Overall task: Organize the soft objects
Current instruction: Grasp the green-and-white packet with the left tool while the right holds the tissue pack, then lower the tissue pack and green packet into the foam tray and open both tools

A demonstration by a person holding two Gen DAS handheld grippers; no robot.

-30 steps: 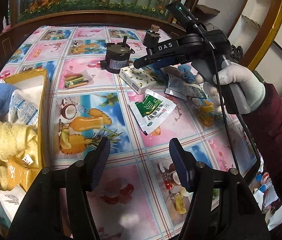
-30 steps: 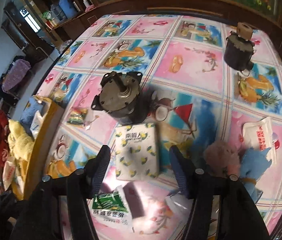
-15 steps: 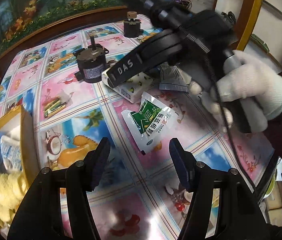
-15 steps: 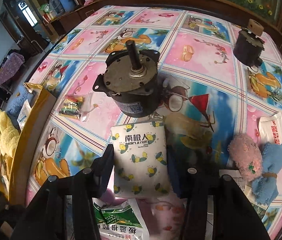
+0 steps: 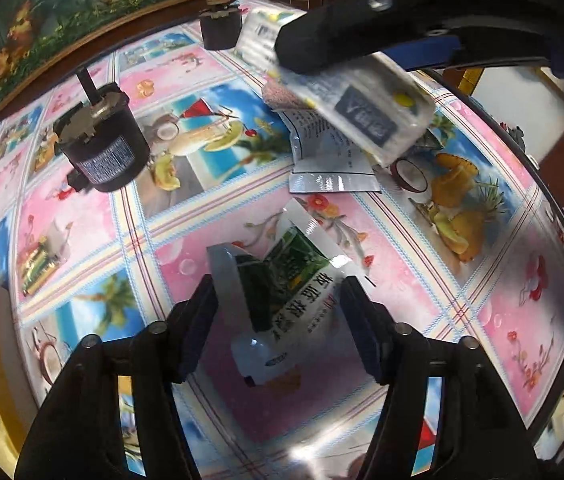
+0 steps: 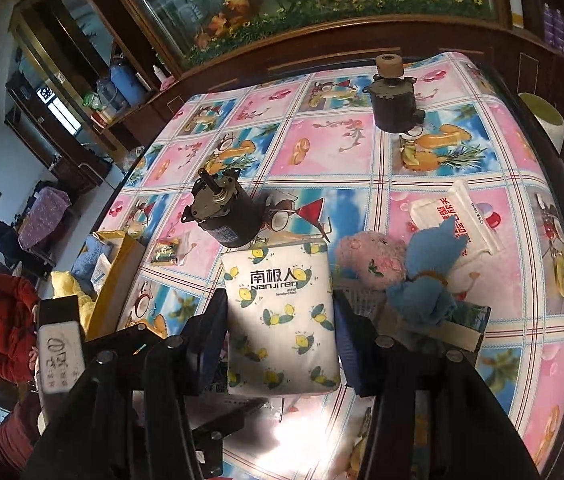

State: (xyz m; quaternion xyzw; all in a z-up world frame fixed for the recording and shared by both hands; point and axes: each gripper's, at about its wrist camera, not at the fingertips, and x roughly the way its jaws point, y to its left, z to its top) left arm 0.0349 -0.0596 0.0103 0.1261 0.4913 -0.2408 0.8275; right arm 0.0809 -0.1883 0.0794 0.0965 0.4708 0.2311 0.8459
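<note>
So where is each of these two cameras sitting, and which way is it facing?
Left wrist: on the left gripper, facing forward and down at the green sachet between its fingers; the right gripper crosses overhead.
Right wrist: on the right gripper, facing across the table, the tissue pack between its fingers.
Shared: tissue pack, both motors.

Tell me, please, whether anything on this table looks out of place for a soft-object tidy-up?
Yes: two hard metal motors stand among the soft things on the tablecloth. Also, the green sachet between the left gripper fingers is crumpled and tilted up, not flat. The tissue pack in the right gripper looks intact.
</note>
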